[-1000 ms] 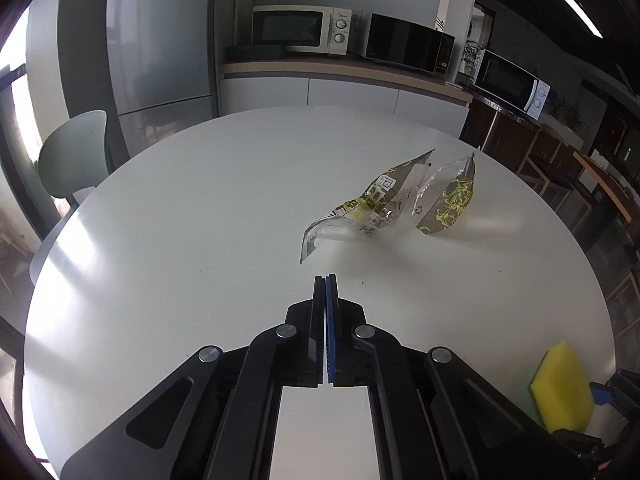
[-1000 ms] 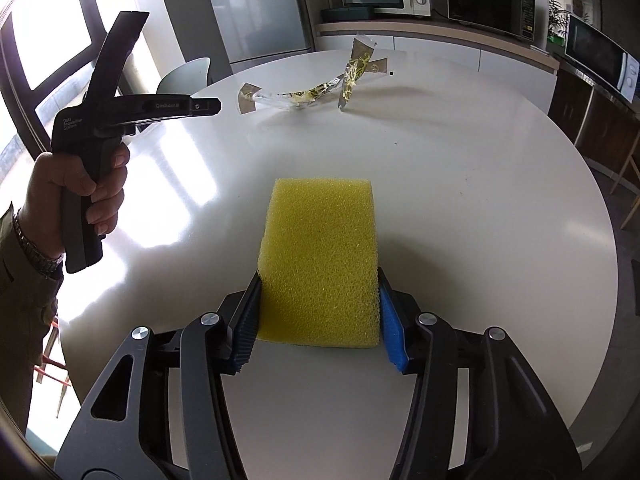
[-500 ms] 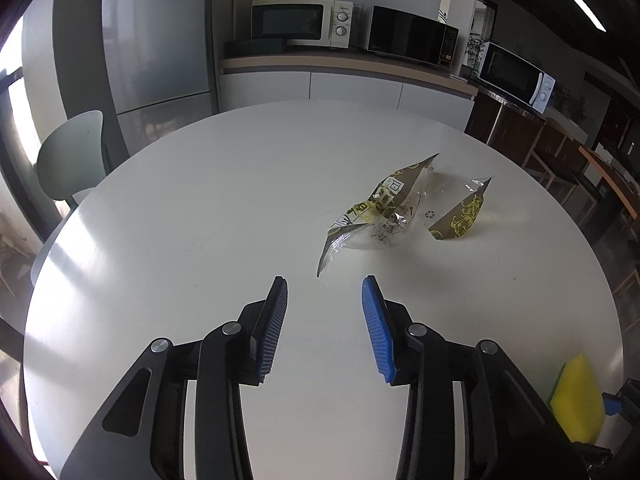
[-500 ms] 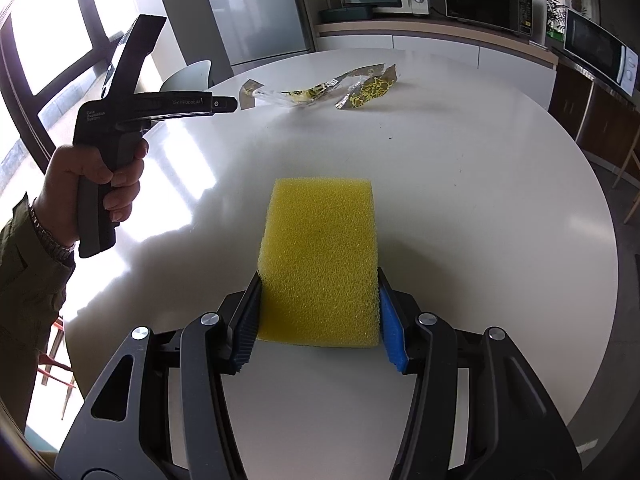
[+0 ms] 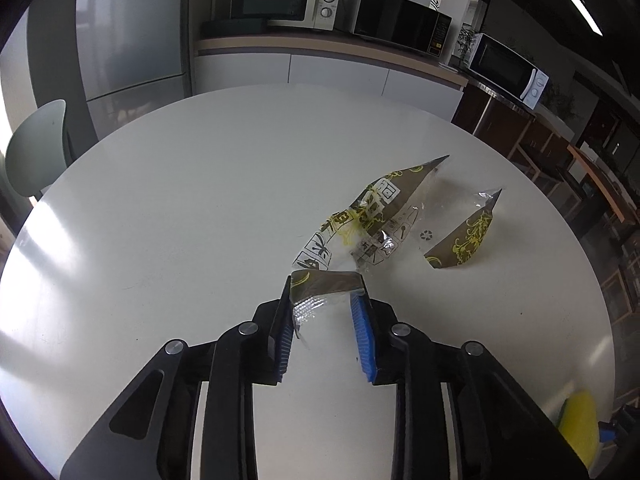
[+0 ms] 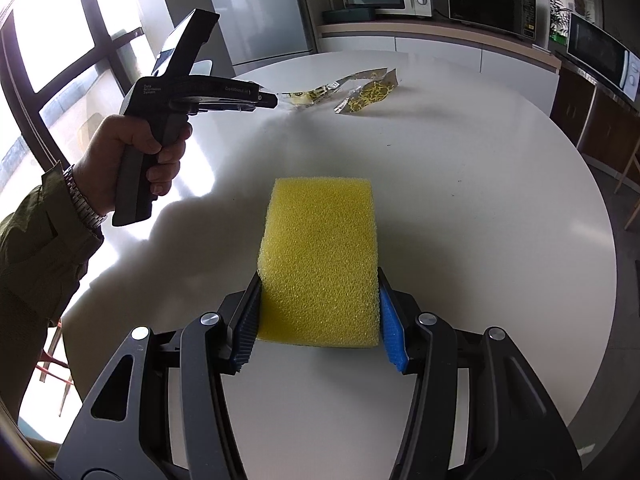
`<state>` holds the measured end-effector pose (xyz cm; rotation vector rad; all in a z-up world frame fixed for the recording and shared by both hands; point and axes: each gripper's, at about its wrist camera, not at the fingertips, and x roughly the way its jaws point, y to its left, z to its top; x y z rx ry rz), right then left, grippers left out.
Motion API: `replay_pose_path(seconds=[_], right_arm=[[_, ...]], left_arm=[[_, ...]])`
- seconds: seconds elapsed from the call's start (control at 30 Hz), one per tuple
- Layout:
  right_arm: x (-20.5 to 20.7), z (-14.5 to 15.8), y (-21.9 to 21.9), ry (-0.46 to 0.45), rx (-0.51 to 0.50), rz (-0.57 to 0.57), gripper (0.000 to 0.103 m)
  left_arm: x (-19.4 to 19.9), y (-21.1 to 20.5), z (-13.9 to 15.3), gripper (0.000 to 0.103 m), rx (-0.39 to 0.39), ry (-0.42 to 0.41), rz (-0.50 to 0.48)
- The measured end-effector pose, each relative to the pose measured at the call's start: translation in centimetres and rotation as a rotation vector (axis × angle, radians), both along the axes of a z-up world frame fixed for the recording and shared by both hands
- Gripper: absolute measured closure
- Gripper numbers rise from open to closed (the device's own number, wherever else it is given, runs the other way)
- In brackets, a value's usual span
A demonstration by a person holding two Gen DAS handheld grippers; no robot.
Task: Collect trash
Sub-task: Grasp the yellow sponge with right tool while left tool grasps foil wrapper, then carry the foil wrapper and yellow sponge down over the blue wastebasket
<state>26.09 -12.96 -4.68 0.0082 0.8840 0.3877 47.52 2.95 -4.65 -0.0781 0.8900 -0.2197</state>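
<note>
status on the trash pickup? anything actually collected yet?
Done: nothing collected; no bin in view. In hand: the left gripper is closing with the near end of the large wrapper between its jaws; the right gripper holds a yellow sponge. Left: lift that wrapper, then the small torn piece lying apart on the table.

Crumpled clear/brown wrapper [image 5: 372, 220] on table, near end curled; torn-off scrap [image 5: 466, 240] just beside, prob. foil.

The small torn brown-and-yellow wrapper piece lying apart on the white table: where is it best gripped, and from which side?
Probably its raised pointed tip: the small torn brown-and-yellow wrapper piece lies flat except there. Come from above; its neighbour, the large crumpled wrapper, lies on its left.
</note>
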Motion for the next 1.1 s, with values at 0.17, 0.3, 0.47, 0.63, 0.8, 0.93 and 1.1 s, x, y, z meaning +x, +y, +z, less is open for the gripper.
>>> replay_pose_path(seconds=[0.17, 0.3, 0.47, 0.63, 0.8, 0.93, 1.1], right_arm=[[-0.1, 0.1, -0.1, -0.003, 0.005, -0.007, 0.054], [-0.8, 0.7, 0.1, -0.015, 0.016, -0.005, 0.054], [-2.1, 1.6, 0.2, -0.036, 0.034, -0.005, 0.054], [-4.0, 2.1, 0.5, -0.052, 0.048, 0.002, 0.054], [-6.1, 1.8, 0.5, -0.056, 0.055, 0.008, 0.054], [-7.9, 1.7, 0.3, -0.061, 0.063, 0.013, 0.054], [-10.2, 1.7, 0.3, -0.074, 0.075, 0.021, 0.054]], left_arm=[[-1.3, -0.2, 0.8, 0.100, -0.021, -0.043, -0.011], [-3.4, -0.1, 1.8, 0.101, -0.028, -0.066, -0.001], [-8.0, 0.3, 3.7, 0.102, -0.020, -0.113, 0.032], [-13.7, 1.0, 5.1, 0.102, -0.017, -0.134, 0.077], [-20.0, 1.2, 6.3, 0.102, -0.045, -0.186, 0.086], [-24.0, 1.7, 6.6, 0.102, -0.071, -0.189, 0.113], [-28.5, 1.8, 6.6, 0.102, -0.104, -0.185, 0.135]])
